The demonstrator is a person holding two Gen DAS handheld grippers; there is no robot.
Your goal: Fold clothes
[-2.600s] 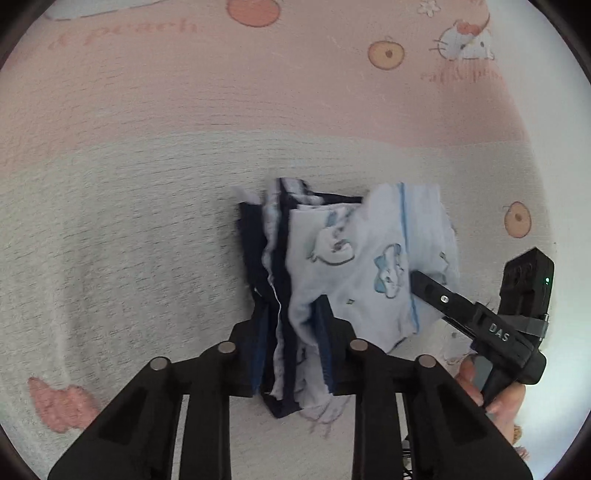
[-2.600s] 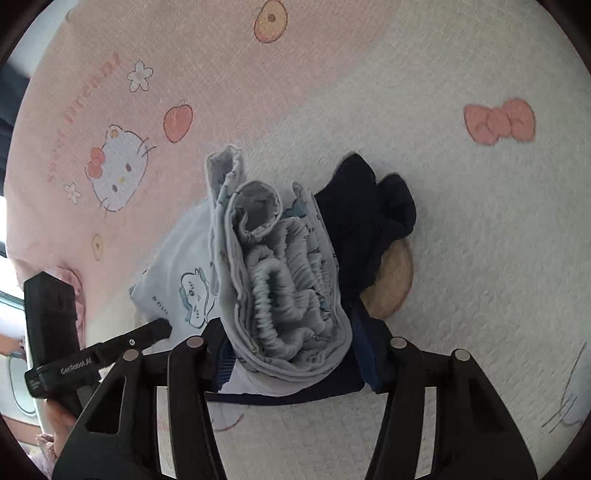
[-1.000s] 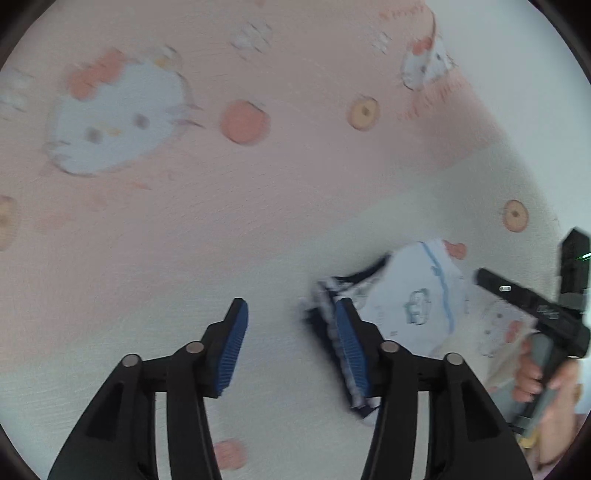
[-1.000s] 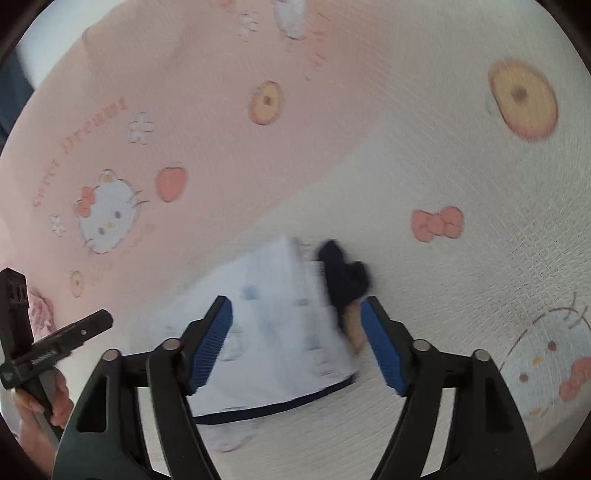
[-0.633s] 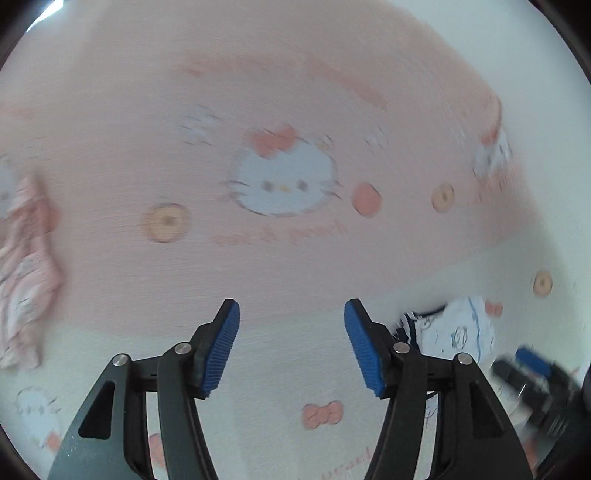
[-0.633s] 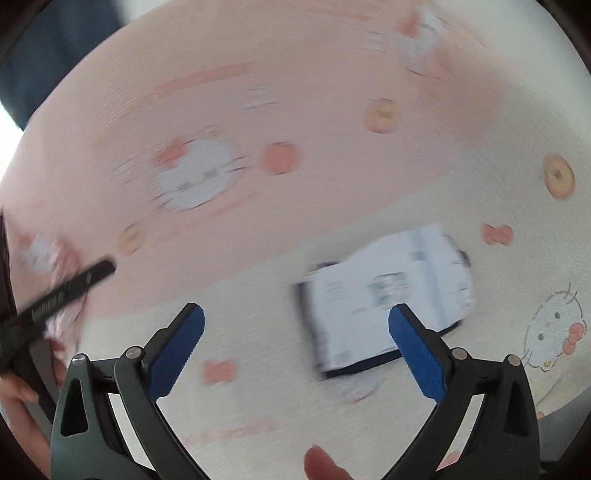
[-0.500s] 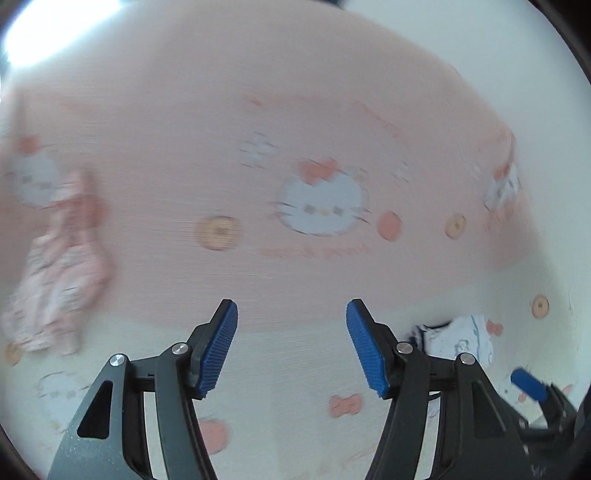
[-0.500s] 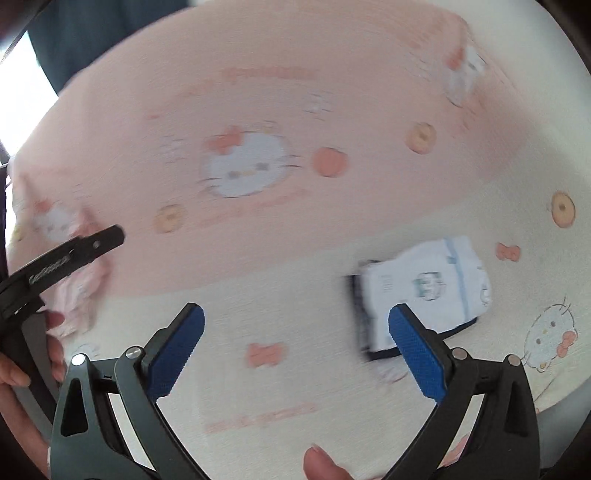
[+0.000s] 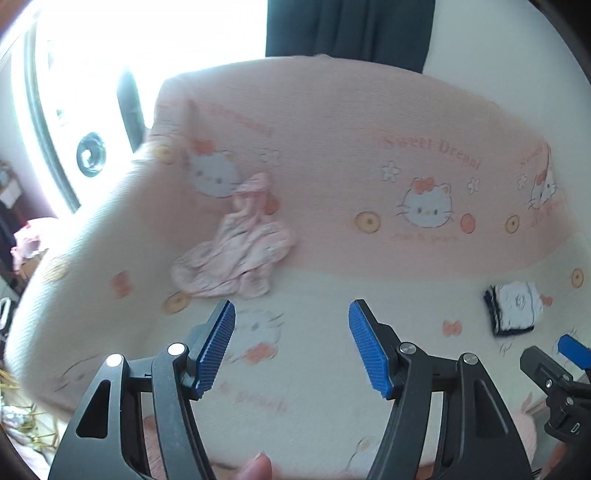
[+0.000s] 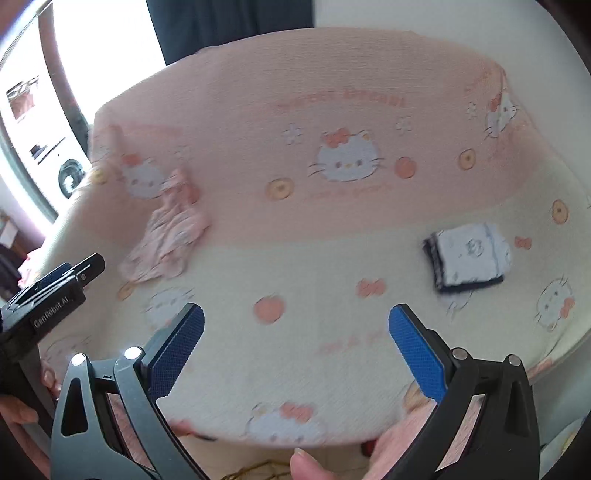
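Observation:
A folded white and navy garment (image 9: 514, 302) lies flat at the right of the bed; it also shows in the right wrist view (image 10: 470, 257). A crumpled pink garment (image 9: 236, 247) lies unfolded at the left, also in the right wrist view (image 10: 168, 232). My left gripper (image 9: 290, 347) is open and empty, raised above the near part of the bed, in front of the pink garment. My right gripper (image 10: 295, 350) is open and empty, raised over the bed's near edge. The right gripper's tip shows in the left wrist view (image 9: 554, 365), and the left gripper in the right wrist view (image 10: 55, 288).
The bed is covered by a pink and cream cartoon-cat sheet (image 9: 369, 192). A bright window (image 9: 110, 55) and dark curtain (image 9: 347, 29) stand behind it. A washing machine (image 10: 68, 173) is at the far left. The bed's near edge (image 10: 295, 443) is just below my right gripper.
Both grippers let go of the folded garment, opened and pulled back and up from it. The views swung left, bringing the pink garment into sight.

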